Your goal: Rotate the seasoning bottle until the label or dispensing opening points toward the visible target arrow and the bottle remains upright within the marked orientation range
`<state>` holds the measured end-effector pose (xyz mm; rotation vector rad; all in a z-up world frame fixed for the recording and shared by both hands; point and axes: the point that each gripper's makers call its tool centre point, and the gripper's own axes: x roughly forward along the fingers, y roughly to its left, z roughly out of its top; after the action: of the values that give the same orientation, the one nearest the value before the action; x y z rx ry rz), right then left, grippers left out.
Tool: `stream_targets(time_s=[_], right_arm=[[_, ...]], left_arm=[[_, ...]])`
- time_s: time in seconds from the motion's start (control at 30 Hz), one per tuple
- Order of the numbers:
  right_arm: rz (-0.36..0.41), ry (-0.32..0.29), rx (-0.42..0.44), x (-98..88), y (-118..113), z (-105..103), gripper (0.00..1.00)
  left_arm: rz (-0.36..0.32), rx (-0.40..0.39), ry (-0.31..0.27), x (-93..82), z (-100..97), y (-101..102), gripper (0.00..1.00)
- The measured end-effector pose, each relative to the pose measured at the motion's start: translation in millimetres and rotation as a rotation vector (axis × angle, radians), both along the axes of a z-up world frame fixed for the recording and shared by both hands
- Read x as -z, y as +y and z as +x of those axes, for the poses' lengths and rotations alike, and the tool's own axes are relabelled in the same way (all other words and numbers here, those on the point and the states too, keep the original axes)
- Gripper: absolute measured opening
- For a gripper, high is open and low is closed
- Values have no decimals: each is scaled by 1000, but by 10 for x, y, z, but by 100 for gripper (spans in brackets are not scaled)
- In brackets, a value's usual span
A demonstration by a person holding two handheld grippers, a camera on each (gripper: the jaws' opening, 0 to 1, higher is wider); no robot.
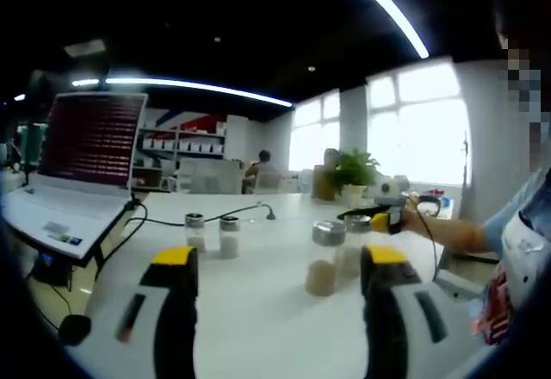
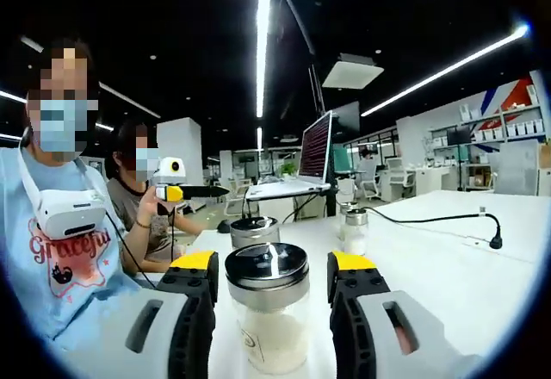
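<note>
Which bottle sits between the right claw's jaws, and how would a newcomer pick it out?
On the white table, look nearest the right claw: the seasoning bottle stands upright between its yellow-tipped jaws, which flank it. It is clear glass with a shiny metal lid and pale powder low inside; the other lidded bottles stand farther back, toward the laptop.
</note>
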<state>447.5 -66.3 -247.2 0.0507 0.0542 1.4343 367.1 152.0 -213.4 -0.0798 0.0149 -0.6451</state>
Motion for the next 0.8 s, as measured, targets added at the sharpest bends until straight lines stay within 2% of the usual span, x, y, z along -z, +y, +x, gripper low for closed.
stream_targets(time_s=[0.07,0.1,0.17,0.57,0.7,0.8], right_arm=[[1,0,-8,3,19,-11,48],[7,1,-14,-2,23,-19,42],[15,10,-15,-8,35,-19,40],[11,4,16,-13,44,-27,39],[-1,-44,23,-4,52,-68,39],[-2,-38,34,2,52,-68,39]], left_arm=[[1,-1,2,6,7,-3,82],[1,0,2,6,10,-6,82],[-2,11,1,-1,4,-23,82],[-27,31,-5,-31,-22,-32,81],[-41,35,-5,-38,-15,-55,81],[-45,17,-23,-80,-21,-43,82]])
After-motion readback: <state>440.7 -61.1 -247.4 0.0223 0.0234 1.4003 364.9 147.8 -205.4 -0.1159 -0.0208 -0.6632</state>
